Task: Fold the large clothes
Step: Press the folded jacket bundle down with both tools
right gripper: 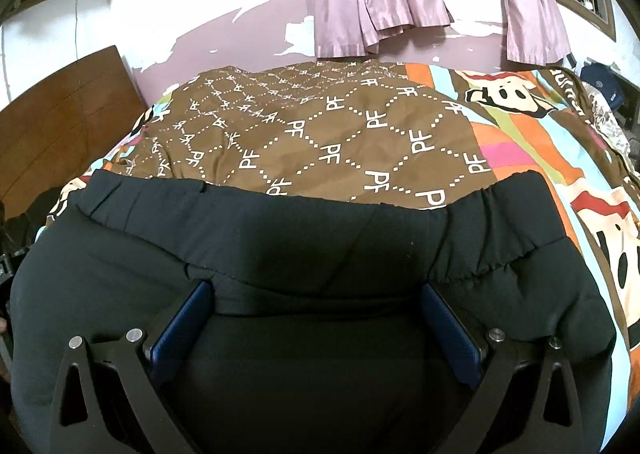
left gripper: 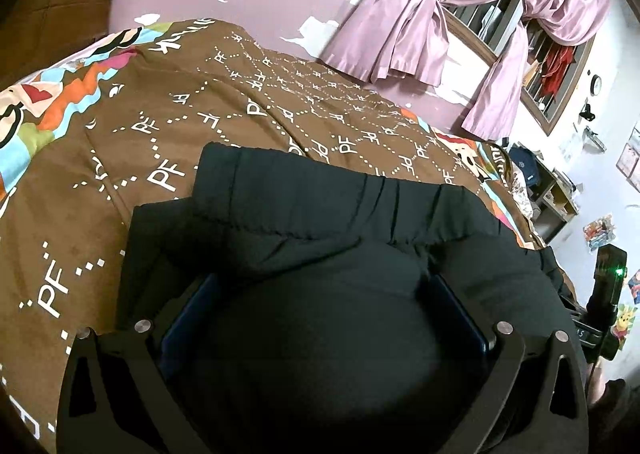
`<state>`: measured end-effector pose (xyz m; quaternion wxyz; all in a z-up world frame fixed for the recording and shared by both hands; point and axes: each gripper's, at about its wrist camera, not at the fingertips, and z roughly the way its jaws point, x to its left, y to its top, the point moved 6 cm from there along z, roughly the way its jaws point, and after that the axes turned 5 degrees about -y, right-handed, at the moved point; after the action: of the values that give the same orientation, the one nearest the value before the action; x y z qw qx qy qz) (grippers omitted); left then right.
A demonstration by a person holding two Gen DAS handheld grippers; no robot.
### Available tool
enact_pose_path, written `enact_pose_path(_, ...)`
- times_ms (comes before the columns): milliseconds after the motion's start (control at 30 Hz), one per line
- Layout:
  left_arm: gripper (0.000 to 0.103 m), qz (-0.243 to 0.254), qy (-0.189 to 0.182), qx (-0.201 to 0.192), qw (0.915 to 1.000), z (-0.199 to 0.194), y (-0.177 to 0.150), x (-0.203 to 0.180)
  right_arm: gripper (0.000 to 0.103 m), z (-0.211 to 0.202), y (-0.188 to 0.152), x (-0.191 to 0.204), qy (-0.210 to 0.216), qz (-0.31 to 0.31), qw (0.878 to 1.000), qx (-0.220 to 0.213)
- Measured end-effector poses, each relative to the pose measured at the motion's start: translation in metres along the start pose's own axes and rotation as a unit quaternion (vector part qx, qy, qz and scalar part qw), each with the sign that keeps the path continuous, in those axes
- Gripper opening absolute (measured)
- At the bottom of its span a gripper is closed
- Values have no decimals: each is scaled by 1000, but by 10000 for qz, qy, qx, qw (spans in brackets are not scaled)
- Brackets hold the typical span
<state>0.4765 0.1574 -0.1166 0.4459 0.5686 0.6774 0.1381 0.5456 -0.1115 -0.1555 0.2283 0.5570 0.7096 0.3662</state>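
Here both the left gripper (left gripper: 324, 298) and right gripper (right gripper: 316, 306) hover spread wide over the black jacket (right gripper: 300, 238).

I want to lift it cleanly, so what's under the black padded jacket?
The black padded jacket lies on a brown bedspread printed with white PF letters. Anything directly beneath the jacket is covered and cannot be seen.
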Motion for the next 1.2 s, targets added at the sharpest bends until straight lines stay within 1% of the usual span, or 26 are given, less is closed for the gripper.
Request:
enact_pose_path(67,102,49,115,-11,9999,-2,0,-2,103,-4,0,0,-124,-37,9999,-83)
enact_pose_path(233,102,300,812,97,9962,-11,-2,-11,103,-28,-1,-4,-386,-110,9990,-214)
enact_pose_path(333,102,201,1097,189,9936,-22,-4,-11,103,-51,-4,-14,-597,-61,9973,-424)
enact_pose_path(467,102,-65,1136,192,9933,-41,-2,-6,103,-79,-9,-27,-855,-323,9943,-545)
enact_pose_path(600,102,-141,1269,208,9916,-58,3,7,103,-100,-17,-47,-1102,-441,9916,-517)
enact_pose_path(633,102,-187,1258,233,9916,-62,2,12,103,-106,-20,-58,-1254,-373,9903,-468)
enact_pose_path(667,102,-265,1145,270,9927,-66,0,17,103,-110,-23,-65,-1323,-269,9899,-434)
enact_pose_path(700,102,-367,972,289,9942,-70,-3,20,103,-114,-27,-71,-1316,-140,9904,-390)
enact_pose_path(733,102,-511,667,291,9960,-74,-8,24,103,-117,-33,-78,-1202,30,9923,-311)
enact_pose_path(767,102,-596,484,301,9966,-75,-11,27,103,-119,-37,-83,-1140,110,9931,-264)
enact_pose_path(900,102,-908,64,468,9948,-73,-26,40,103,-116,-51,-97,-1036,215,9944,-49)
enact_pose_path(967,102,-1092,-93,624,9920,-68,-30,44,103,-109,-57,-106,-1001,352,9943,115)
enact_pose_path(1033,102,-1294,-208,798,9882,-63,-35,48,103,-101,-62,-116,-859,617,9941,245)
enact_pose_path(1067,102,-1349,-237,800,9873,-62,-36,51,103,-98,-65,-119,-791,727,9938,284)
enact_pose_path(1200,102,-1092,-179,743,9911,-62,-38,48,103,-85,-78,-127,-368,1116,9919,476)
